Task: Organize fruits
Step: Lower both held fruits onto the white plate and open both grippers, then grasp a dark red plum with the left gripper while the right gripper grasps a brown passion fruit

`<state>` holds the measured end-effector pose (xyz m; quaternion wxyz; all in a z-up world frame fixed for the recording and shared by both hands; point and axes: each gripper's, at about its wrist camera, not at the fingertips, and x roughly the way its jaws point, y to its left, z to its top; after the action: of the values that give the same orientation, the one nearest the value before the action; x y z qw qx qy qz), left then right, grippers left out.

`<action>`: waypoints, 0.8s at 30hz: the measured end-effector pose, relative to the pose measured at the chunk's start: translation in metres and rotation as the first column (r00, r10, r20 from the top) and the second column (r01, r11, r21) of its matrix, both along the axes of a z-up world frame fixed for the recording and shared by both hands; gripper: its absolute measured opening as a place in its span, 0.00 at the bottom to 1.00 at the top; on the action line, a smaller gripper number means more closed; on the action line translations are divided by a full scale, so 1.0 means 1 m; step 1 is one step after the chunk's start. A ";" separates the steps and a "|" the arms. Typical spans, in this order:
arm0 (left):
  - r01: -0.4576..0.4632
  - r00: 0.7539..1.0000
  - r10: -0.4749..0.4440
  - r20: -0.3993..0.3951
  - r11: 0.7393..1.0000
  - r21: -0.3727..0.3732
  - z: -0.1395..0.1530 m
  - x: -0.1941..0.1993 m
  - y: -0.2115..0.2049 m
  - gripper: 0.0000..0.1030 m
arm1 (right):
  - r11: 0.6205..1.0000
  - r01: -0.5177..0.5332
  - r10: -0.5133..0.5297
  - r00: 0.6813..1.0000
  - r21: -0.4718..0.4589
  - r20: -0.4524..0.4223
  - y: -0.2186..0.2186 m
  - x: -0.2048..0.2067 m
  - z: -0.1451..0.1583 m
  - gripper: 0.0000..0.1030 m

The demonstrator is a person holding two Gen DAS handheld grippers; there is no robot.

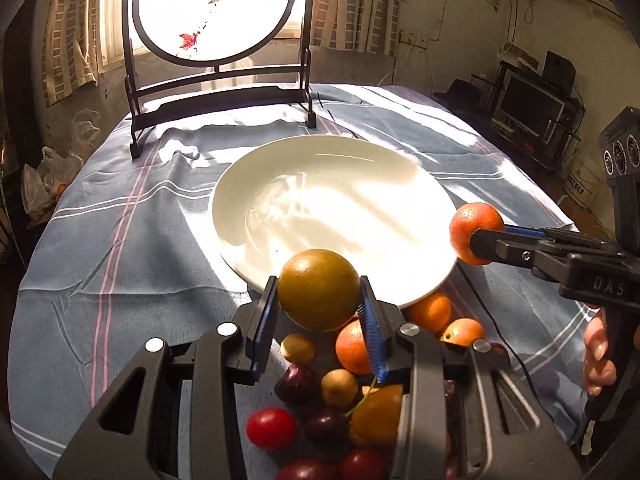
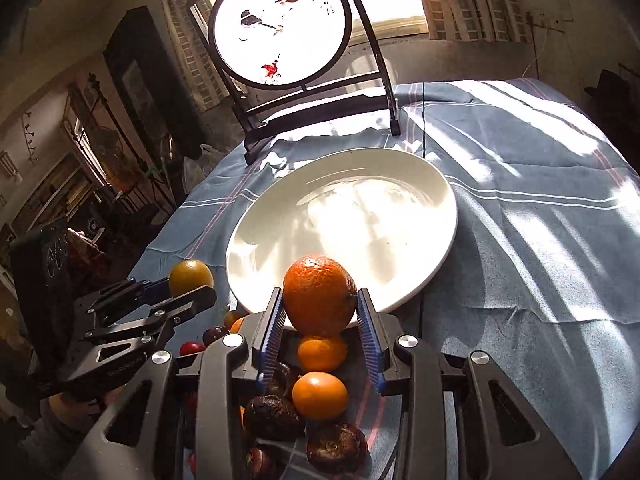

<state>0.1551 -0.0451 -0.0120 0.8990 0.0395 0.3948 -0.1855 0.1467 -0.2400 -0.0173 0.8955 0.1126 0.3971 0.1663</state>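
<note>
My left gripper point(image 1: 319, 307) is shut on a greenish-yellow round fruit point(image 1: 319, 289) and holds it above the near rim of a white plate point(image 1: 280, 168). My right gripper point(image 2: 319, 308) is shut on an orange point(image 2: 319, 294), also held just above the plate's point(image 2: 420, 184) near rim. In the left wrist view the right gripper point(image 1: 476, 246) holds the orange point(image 1: 472, 224) at the plate's right edge. In the right wrist view the left gripper point(image 2: 192, 286) holds the yellow fruit point(image 2: 188, 274) left of the plate. A pile of fruit point(image 1: 340, 392) lies below on the cloth: small oranges, red tomatoes, dark plums, small yellow fruits.
A blue striped cloth point(image 1: 120, 240) covers the table. A dark wooden stand with a round painted screen point(image 1: 212, 12) stands at the table's far edge behind the plate. Dark wrinkled fruits point(image 2: 276, 416) lie under my right gripper. A window glares behind.
</note>
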 end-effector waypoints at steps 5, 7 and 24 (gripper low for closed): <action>-0.063 0.995 0.060 -0.080 0.998 -0.029 -0.004 0.044 0.000 0.44 | 0.997 0.052 -0.049 0.998 -0.059 0.049 0.004 0.012 0.007 0.51; -0.075 0.996 0.071 -0.054 0.994 -0.076 0.005 0.034 0.013 0.52 | 0.996 0.052 -0.045 0.994 -0.074 0.095 0.003 -0.004 0.016 0.52; 0.010 1.000 -0.011 0.008 0.997 0.077 -0.035 -0.130 0.066 0.66 | 0.989 0.109 -0.100 0.991 -0.100 0.086 -0.024 -0.133 -0.022 0.53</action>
<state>0.0256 0.0209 -0.0466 0.8974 0.0770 0.3977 -0.1749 0.0137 -0.2645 -0.0397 0.9230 0.0796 0.3623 0.1026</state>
